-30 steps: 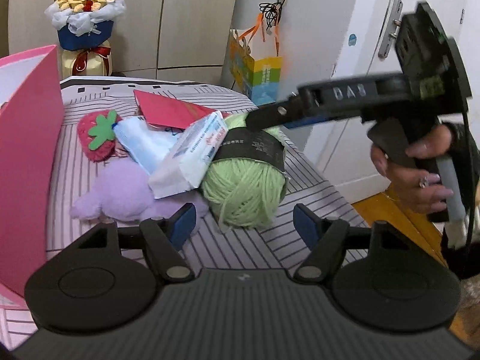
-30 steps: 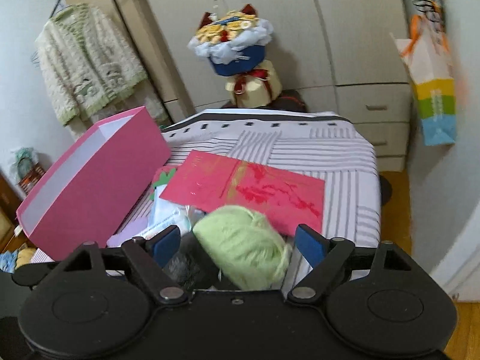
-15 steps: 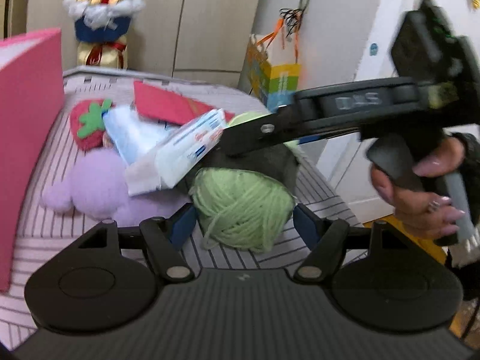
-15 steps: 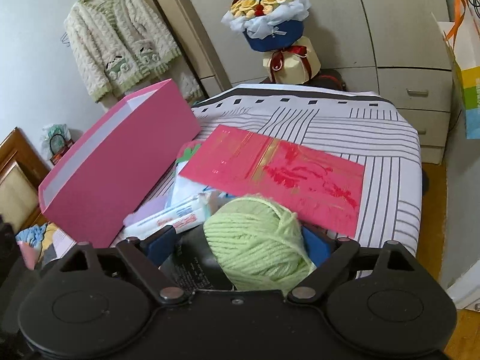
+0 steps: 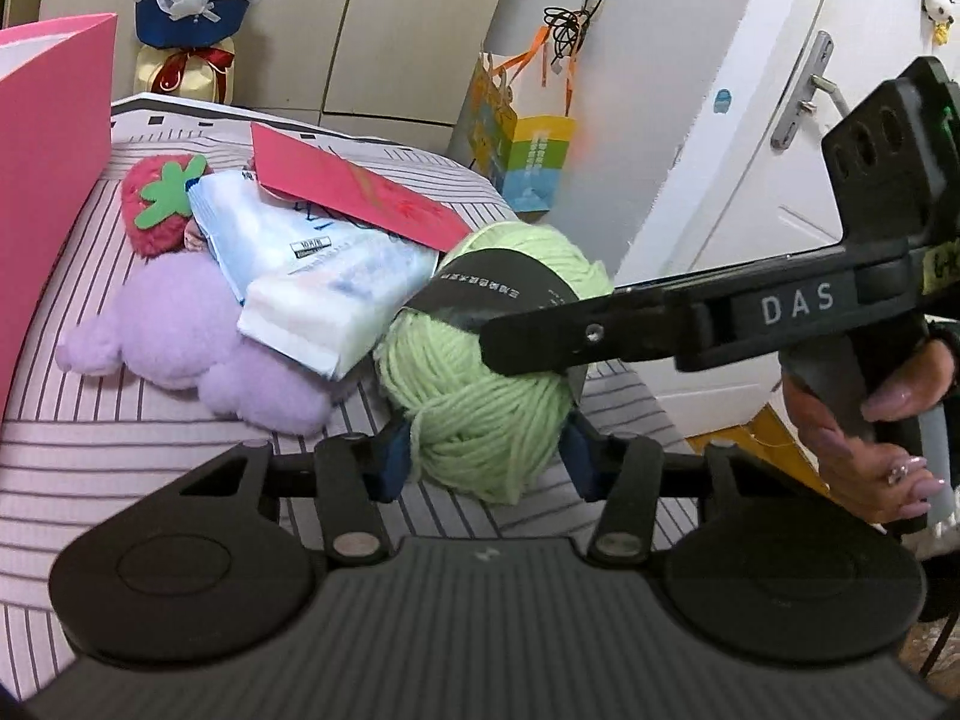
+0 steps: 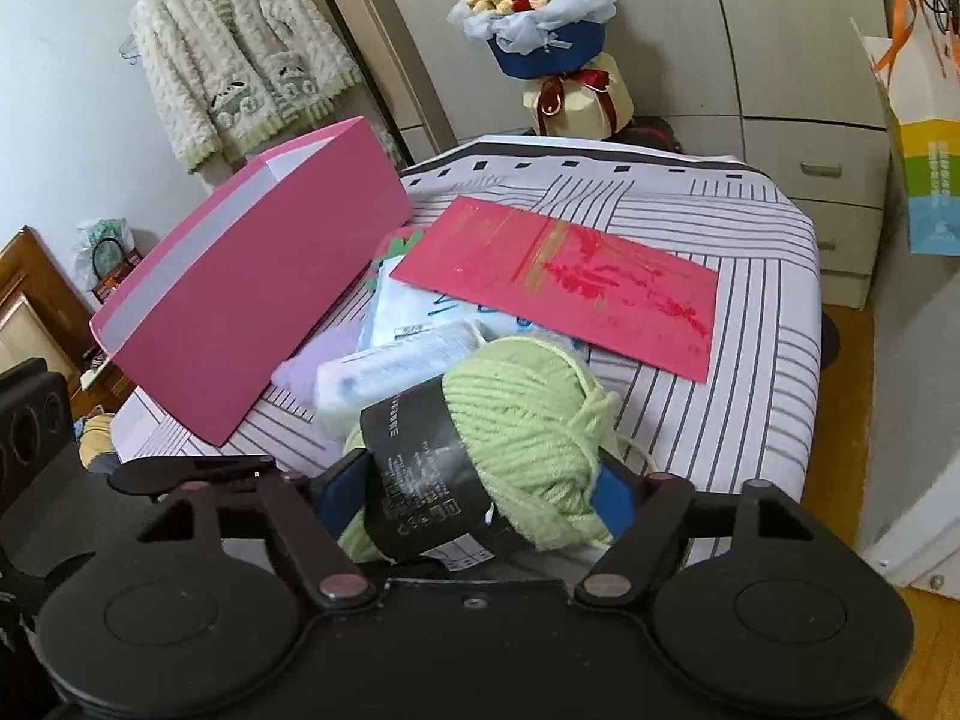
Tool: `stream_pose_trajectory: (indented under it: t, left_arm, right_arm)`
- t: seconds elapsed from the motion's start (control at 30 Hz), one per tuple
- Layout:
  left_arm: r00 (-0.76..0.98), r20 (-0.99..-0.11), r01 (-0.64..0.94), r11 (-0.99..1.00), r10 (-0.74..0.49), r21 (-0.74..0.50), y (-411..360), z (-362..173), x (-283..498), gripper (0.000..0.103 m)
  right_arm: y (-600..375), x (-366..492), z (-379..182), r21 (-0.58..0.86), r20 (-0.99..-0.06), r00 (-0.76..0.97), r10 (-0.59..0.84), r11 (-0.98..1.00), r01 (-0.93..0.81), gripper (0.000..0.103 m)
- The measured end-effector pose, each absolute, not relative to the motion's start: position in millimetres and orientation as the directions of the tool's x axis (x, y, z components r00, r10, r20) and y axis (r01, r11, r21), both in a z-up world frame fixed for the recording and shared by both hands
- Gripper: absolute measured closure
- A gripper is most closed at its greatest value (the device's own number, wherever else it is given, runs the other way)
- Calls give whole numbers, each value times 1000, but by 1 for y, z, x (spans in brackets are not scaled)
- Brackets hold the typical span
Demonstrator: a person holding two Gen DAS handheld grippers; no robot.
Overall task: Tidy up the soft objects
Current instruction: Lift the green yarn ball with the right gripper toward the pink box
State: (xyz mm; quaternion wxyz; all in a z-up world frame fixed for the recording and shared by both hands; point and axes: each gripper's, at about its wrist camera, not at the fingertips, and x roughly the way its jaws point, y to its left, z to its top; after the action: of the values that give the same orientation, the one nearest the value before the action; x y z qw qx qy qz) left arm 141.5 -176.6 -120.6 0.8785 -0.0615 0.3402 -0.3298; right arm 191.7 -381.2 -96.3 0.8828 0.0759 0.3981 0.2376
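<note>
A green yarn ball [image 5: 480,420] with a black paper band lies at the near edge of the striped bed. It sits between my left gripper's [image 5: 486,462] blue pads, whose jaws are closing and touch both its sides. The right gripper's finger [image 5: 540,342] crosses over the ball's top. In the right wrist view the yarn ball [image 6: 528,420] fills my right gripper [image 6: 477,495], jaws closing, pads against the band and the wool. Behind lie a purple plush [image 5: 180,330], a strawberry plush [image 5: 159,204], tissue packs [image 5: 324,276] and a red envelope [image 6: 558,282].
An open pink box [image 6: 252,300] stands on the bed's left side. The striped sheet [image 6: 762,300] is bare at the far right. A flower bouquet [image 6: 540,18] stands beyond the bed, a paper bag [image 5: 528,150] hangs by the wardrobe. A person's hand [image 5: 870,432] holds the right gripper's handle.
Both grippers have come in around the yarn ball and their jaws have narrowed onto it. The right gripper's finger has dropped from above the ball to across its top.
</note>
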Motion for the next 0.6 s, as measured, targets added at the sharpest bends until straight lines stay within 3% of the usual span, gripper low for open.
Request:
stream_pose_trajectory:
  t: [0.6]
  left_arm:
    - [428,-632,603,725,-646,-332,-141,-87,98,54]
  right_arm:
    - [-333,126,-64,279,-738,554,385,922,-269,28]
